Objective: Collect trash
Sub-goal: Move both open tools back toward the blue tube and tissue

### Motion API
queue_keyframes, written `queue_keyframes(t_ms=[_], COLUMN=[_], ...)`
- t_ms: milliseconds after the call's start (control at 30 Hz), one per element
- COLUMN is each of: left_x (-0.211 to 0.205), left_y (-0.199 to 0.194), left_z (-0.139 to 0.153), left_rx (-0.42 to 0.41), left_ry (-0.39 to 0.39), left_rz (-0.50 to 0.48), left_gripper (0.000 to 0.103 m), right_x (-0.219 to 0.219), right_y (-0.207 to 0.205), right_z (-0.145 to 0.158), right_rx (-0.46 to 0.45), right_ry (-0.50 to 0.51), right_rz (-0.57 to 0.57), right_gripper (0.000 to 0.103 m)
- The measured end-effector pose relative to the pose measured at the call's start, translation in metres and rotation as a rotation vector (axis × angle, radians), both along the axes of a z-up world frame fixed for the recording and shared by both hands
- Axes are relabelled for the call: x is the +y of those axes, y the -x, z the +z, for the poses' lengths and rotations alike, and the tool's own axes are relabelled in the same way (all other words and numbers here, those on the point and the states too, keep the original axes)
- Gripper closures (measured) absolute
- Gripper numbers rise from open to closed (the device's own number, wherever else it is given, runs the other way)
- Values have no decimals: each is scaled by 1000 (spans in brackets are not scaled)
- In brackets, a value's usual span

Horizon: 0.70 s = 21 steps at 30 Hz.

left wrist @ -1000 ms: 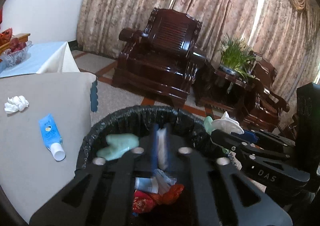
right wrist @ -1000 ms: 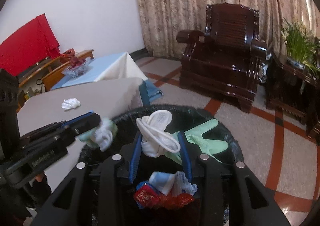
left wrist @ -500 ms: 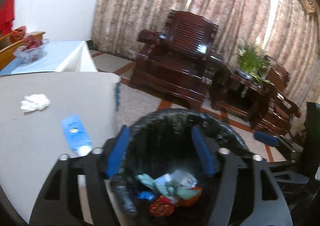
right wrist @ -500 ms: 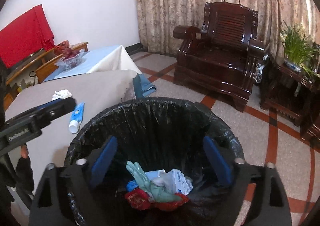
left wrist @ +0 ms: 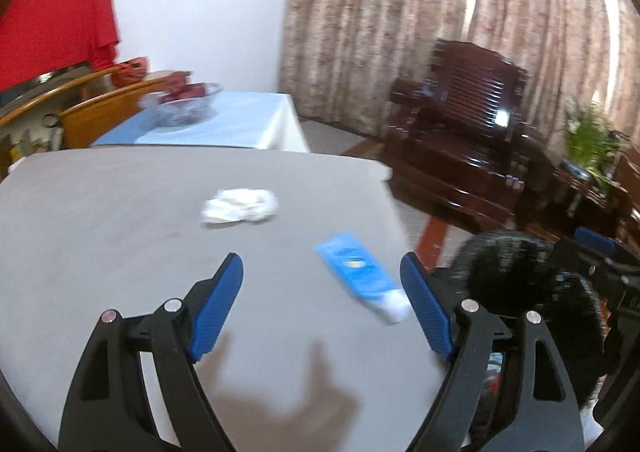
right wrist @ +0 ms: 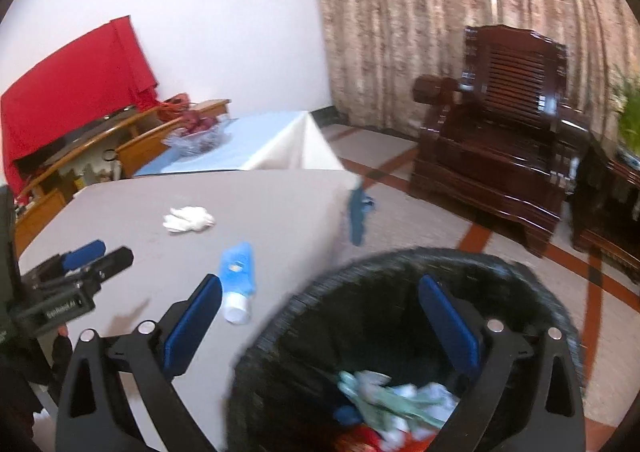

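Lying on smooth grey table (left wrist: 120, 220), crumpled white tissue (left wrist: 239, 205), flat blue tube (left wrist: 358, 270)

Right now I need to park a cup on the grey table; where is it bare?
The grey table is bare left of the crumpled white tissue and along its near edge. It is crowded on the right, where the blue tube lies beside the black-lined bin.
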<state>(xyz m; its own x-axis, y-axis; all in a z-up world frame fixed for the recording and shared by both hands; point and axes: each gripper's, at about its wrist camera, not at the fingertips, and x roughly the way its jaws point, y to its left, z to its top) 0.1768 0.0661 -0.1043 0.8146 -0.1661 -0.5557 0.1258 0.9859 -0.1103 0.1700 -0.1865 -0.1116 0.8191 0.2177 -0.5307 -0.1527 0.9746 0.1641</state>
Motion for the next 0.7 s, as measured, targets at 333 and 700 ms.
queue_keyframes(t_ms=[333,700], left_x=[71,91], left_y=[-9,-17], left_z=[-16,-37], left_rx=[24,50], left_ry=[-32,-2], left_rz=[134,163], left_gripper=[24,24], right_x=[96,115], right_y=[-46,-77], right_z=[-42,-70], right_rx=[53,183], right_ry=[50,98], right_rz=[87,23], right_gripper=[8,19])
